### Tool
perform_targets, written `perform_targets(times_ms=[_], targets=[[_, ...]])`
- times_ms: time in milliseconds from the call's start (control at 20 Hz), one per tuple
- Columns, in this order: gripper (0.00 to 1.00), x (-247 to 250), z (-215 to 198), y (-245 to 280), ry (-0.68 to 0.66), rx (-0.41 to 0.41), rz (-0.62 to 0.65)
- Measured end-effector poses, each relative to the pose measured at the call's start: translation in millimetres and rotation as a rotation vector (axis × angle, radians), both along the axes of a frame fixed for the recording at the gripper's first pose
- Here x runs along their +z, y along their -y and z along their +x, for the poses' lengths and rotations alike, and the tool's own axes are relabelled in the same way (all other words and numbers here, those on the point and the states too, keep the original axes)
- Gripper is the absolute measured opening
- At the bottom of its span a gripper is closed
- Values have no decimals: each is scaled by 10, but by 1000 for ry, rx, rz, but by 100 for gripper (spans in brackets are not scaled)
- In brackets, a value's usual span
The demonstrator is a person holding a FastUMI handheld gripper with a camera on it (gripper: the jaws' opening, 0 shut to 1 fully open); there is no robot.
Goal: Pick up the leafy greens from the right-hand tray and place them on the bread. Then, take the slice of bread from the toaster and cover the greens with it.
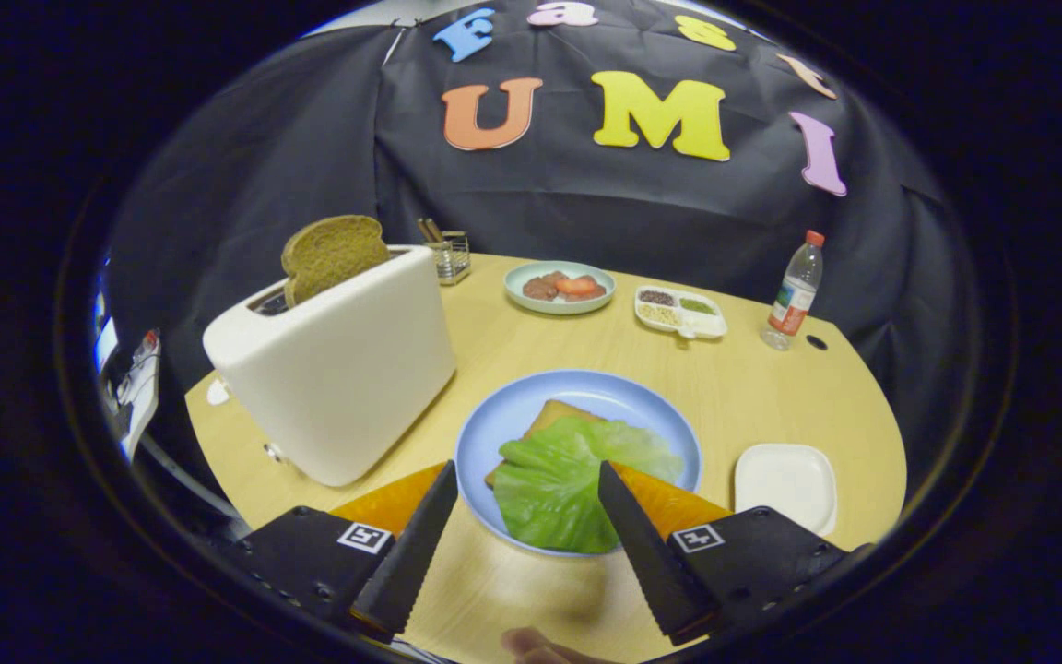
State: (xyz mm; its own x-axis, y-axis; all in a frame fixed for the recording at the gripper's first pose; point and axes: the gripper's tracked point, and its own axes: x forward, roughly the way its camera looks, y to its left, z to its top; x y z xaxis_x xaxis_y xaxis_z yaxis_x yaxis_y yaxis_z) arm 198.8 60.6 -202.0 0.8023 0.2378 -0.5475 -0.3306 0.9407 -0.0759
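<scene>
Gripper view: tongs (525, 480) spread wide, empty, above round blue plate (494, 429); green lettuce leaf (559, 480) placed. Advise approaching brown toast slice (333, 254), left of plate, squarely.

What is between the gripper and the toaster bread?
Bare table and the toaster's wall, below the bread. The open gripper hovers over the greens.

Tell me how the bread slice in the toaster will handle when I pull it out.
The bread slice stands tall out of the white toaster, so it looks stiff, probably light. Its porous face may crumble under a hard pinch. The tool is open above the greens.
</scene>
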Motion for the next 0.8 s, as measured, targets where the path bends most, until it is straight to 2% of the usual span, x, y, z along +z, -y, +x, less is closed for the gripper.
perform_targets(times_ms=[350,550,800], targets=[[94,775,65,-301,117,-71,76],[95,1161,140,-704,100,-86,179],[96,1479,352,-1101,142,-98,158]])
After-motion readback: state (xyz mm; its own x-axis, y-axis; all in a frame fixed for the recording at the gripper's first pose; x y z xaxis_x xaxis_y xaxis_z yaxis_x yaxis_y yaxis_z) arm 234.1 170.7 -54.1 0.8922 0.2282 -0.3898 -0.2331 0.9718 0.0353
